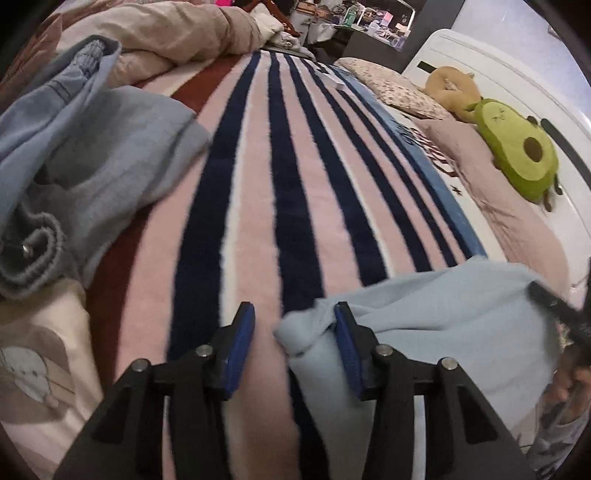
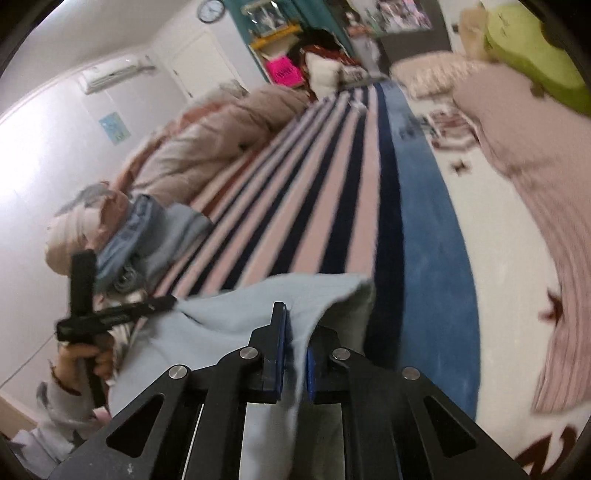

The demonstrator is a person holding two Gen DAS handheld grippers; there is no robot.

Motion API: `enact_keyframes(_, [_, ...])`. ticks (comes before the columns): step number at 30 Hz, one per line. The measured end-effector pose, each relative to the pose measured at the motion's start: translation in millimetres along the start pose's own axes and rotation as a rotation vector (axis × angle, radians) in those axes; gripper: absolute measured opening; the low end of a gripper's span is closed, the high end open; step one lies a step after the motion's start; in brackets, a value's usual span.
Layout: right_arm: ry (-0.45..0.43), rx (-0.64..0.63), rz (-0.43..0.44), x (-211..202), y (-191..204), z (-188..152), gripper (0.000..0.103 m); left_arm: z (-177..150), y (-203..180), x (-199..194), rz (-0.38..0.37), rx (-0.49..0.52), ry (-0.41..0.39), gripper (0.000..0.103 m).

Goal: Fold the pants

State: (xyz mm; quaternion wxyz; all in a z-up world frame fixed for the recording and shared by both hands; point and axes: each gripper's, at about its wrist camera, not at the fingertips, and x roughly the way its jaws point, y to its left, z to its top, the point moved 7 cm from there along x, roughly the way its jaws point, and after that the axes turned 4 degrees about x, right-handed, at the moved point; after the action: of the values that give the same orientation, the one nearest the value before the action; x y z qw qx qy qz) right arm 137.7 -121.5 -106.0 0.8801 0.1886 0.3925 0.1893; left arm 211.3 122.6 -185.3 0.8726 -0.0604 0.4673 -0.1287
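The pale blue pants [image 1: 443, 314] lie at the near edge of the striped blanket [image 1: 280, 177]. My left gripper [image 1: 293, 332] stands open. A bunched corner of the pants rests between its blue pads [image 1: 240, 347], against the right one only. My right gripper [image 2: 295, 354] is shut on a fold of the pale blue pants [image 2: 229, 314], and the cloth rises between its fingers. In the right wrist view a hand [image 2: 85, 354] holds the other gripper at the left edge of the cloth.
A heap of blue and grey clothes [image 1: 92, 147] sits at the left of the bed, with a beige duvet [image 1: 166, 33] behind it. An avocado plush [image 1: 517, 147] and pink pillows [image 1: 498, 192] lie along the white headboard at the right.
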Motion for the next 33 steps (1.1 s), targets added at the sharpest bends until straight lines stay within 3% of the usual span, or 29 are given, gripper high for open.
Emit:
enact_keyframes(2, [0.01, -0.012, -0.005, 2, 2, 5, 0.005, 1, 5, 1, 0.033, 0.001, -0.006, 0.04])
enact_keyframes(5, [0.051, 0.014, -0.038, 9, -9, 2, 0.008, 0, 12, -5, 0.008, -0.039, -0.01, 0.043])
enact_keyframes(8, [0.087, 0.025, -0.103, 14, -25, -10, 0.042, -3, 10, -23, -0.042, -0.051, -0.024, 0.056])
enact_keyframes(10, [0.106, 0.038, -0.108, 14, -32, -17, 0.05, -9, 4, -33, -0.092, -0.052, -0.021, 0.062])
enact_keyframes(14, [0.146, 0.081, -0.087, 11, -43, -31, 0.061, -31, -10, -38, -0.177, -0.071, 0.033, 0.063])
enact_keyframes(17, [0.183, 0.121, -0.041, 13, -45, -42, 0.061, -47, -22, -32, -0.227, -0.073, 0.078, 0.063])
enact_keyframes(22, [0.256, 0.138, 0.021, 26, -41, -60, 0.062, -58, -40, -18, -0.237, -0.043, 0.111, 0.063])
enact_keyframes(24, [0.257, 0.137, 0.032, 30, -39, -63, 0.06, -59, -45, -14, -0.237, -0.031, 0.111, 0.058])
enact_keyframes(26, [0.259, 0.15, 0.042, 31, -37, -62, 0.054, -60, -50, -11, -0.245, -0.021, 0.117, 0.048])
enact_keyframes(29, [0.268, 0.142, 0.049, 34, -34, -63, 0.042, -60, -55, -10, -0.226, 0.007, 0.112, 0.042])
enact_keyframes(33, [0.271, 0.123, 0.061, 34, -25, -64, 0.034, -59, -60, -12, -0.21, 0.032, 0.095, 0.031])
